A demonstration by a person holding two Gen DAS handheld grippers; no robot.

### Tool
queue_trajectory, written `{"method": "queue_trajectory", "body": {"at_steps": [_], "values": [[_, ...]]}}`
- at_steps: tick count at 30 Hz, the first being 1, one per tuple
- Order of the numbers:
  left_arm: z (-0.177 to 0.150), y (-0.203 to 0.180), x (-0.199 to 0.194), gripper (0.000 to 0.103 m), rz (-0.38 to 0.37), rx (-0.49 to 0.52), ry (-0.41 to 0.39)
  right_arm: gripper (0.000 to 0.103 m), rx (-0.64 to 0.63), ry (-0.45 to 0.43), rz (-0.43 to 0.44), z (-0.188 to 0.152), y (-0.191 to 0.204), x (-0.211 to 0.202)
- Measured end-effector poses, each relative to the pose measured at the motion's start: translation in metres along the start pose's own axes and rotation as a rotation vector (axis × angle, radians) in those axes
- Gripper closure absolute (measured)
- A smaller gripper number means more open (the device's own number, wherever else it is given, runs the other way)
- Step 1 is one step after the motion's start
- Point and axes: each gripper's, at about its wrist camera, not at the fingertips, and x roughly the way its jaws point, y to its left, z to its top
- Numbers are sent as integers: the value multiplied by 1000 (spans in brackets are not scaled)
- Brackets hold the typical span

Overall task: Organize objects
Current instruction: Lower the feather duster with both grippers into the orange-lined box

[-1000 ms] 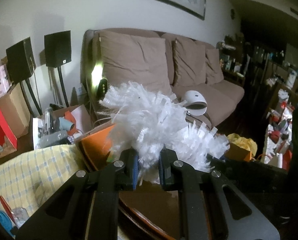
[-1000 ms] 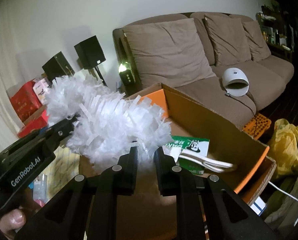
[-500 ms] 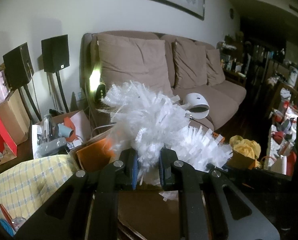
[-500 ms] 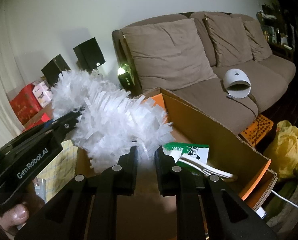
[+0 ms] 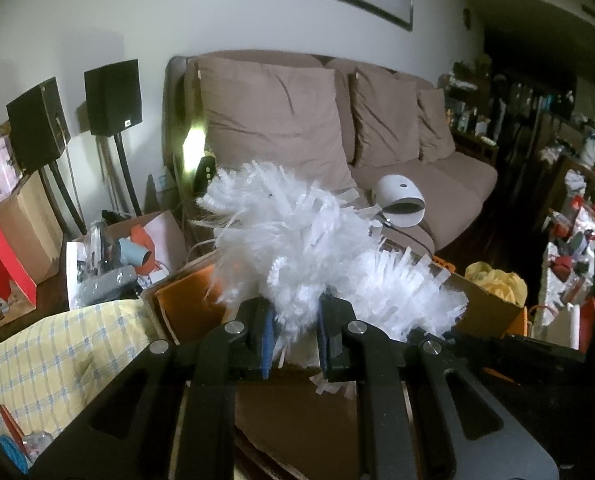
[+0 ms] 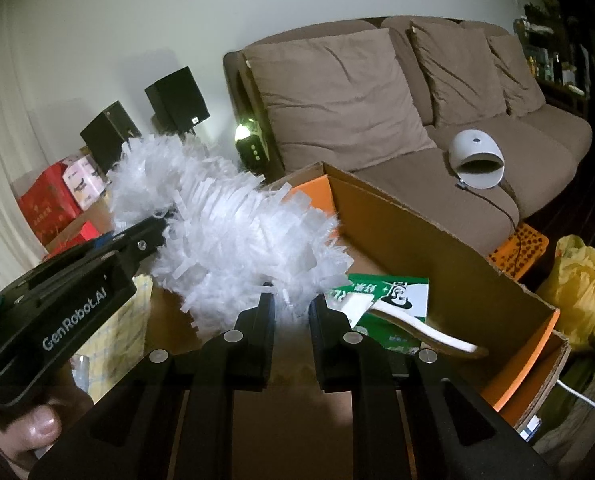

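Observation:
A white fluffy duster (image 5: 297,240) hangs over an open cardboard box (image 6: 417,240) with an orange lining. My left gripper (image 5: 295,320) is shut on the duster's fibres near its middle. My right gripper (image 6: 291,308) is shut on its other end, with fluff (image 6: 237,232) pinched between the narrow jaws. The right wrist view also shows the left gripper (image 6: 157,228) coming in from the left, with a hand on its handle. Inside the box lie a green and white packet (image 6: 393,296) and a flat white piece (image 6: 417,332).
A brown sofa (image 5: 417,184) with a white domed device (image 5: 399,200) stands behind the box. Two black speakers (image 5: 113,96) on stands, red boxes (image 6: 53,204) and a cluttered open carton (image 5: 117,256) fill the left. A yellow checked cloth (image 5: 57,360) lies near left, a yellow bag (image 6: 577,280) right.
Both grippers keep their hold on the duster. The pair has drifted only slightly above the box; nothing was let go or taken up.

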Motion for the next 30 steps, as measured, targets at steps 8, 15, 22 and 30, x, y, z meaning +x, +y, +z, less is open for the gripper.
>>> {"method": "queue_trajectory", "body": {"at_steps": [8, 15, 22, 30], "values": [[-4, 9, 9, 88, 4, -16, 24, 88, -4, 16, 0, -3, 2, 7], [-6, 12, 11, 87, 8, -6, 36, 88, -9, 27, 4, -4, 3, 10], [-7, 13, 20, 87, 12, 1, 65, 88, -3, 39, -1, -4, 2, 12], [-10, 11, 32, 87, 14, -1, 103, 87, 7, 55, -13, -5, -2, 14]]}}
